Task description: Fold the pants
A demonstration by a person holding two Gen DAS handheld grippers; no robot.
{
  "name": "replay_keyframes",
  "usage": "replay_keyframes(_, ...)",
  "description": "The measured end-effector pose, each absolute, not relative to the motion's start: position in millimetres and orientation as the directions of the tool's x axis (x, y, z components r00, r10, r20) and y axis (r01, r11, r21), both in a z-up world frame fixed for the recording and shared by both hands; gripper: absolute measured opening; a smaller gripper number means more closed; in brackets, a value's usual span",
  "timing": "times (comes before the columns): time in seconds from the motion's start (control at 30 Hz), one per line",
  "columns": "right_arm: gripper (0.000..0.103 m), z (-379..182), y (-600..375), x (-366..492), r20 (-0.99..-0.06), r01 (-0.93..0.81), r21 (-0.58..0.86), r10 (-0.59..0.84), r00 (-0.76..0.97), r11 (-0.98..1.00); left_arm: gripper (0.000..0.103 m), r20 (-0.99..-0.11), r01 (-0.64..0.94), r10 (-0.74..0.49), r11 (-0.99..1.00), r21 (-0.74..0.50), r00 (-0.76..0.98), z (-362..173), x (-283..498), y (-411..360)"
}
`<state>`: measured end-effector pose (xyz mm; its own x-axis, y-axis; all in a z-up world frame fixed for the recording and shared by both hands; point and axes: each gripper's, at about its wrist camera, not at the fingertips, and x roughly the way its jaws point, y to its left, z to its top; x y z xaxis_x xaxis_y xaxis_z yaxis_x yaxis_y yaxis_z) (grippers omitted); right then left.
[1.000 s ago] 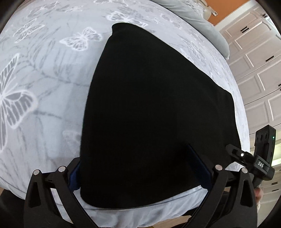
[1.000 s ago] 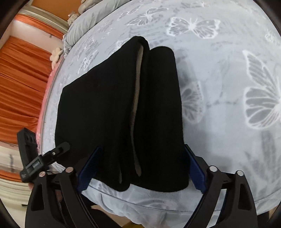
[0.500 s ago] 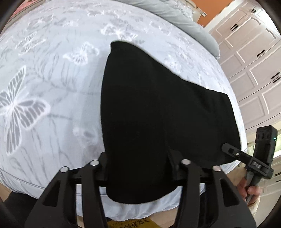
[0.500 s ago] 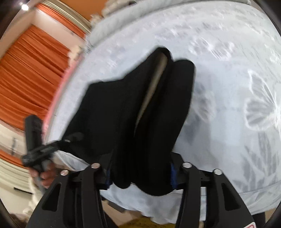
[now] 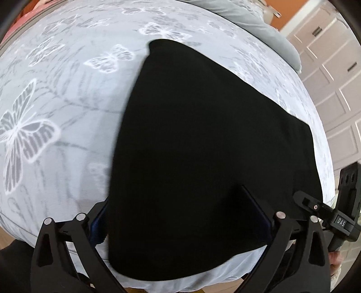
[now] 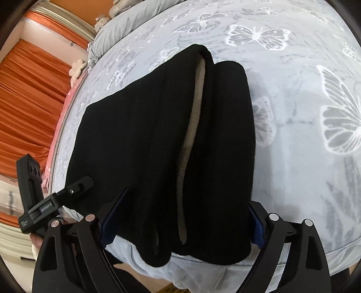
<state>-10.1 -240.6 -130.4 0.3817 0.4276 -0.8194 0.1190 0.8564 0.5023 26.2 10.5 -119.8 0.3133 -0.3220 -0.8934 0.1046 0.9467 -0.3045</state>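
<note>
Black pants (image 5: 203,146) lie folded on the butterfly-print bed cover (image 5: 56,108), their near end at the bed's front edge. My left gripper (image 5: 178,216) straddles that near end with its jaws opening wide; the cloth lies between the blue pads without being pressed. In the right wrist view the pants (image 6: 146,135) show a tan inner lining (image 6: 194,108) along a lengthwise fold. My right gripper (image 6: 183,219) straddles the near end in the same way, jaws opening, pads off the fabric.
A grey pillow (image 5: 248,20) lies at the far end of the bed. White panelled cupboard doors (image 5: 334,78) stand to the right, orange curtains (image 6: 24,94) to the left. The right hand's device (image 5: 340,216) and the left hand's device (image 6: 33,196) sit at the bed's front edge.
Half a second ago both pairs of jaws had narrowed around the near end of the pants; both now stand wide again. The pants lie much as before.
</note>
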Motion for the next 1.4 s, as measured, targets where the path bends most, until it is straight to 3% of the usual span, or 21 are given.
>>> replay_keyframes(0.27,0.085,-131.5,-246.1,-15.1,-0.812,0.115,0.503,0.423,0.402,0.857,0.082,-0.896,0.118,-0.248,0.968,-0.220,0.368,-106.6,22.9,-22.1)
replay_keyframes(0.37,0.069,-127.3,-247.1,-18.2,-0.808,0.099,0.492,0.411,0.422,0.865,0.068,-0.890,0.136,-0.231,0.972,-0.192,0.393,-94.9,9.4,-18.3)
replay_keyframes(0.6,0.049,-115.9,-243.1,-22.9,-0.798,0.064,0.471,0.394,0.456,0.880,0.041,-0.874,0.169,-0.206,0.975,-0.145,0.439,-82.4,8.7,-24.1)
replay_keyframes(1.03,0.043,-78.5,-229.1,-37.7,-0.769,-0.016,0.404,0.349,0.535,0.914,0.034,-0.830,0.206,-0.257,0.963,-0.176,0.495,-47.0,-13.4,-8.4)
replay_keyframes(1.4,0.042,-48.1,-223.6,-77.6,-0.711,-0.048,0.445,0.386,0.588,0.894,0.034,-0.799,0.263,-0.301,0.947,-0.186,0.520,-32.7,-42.7,7.3)
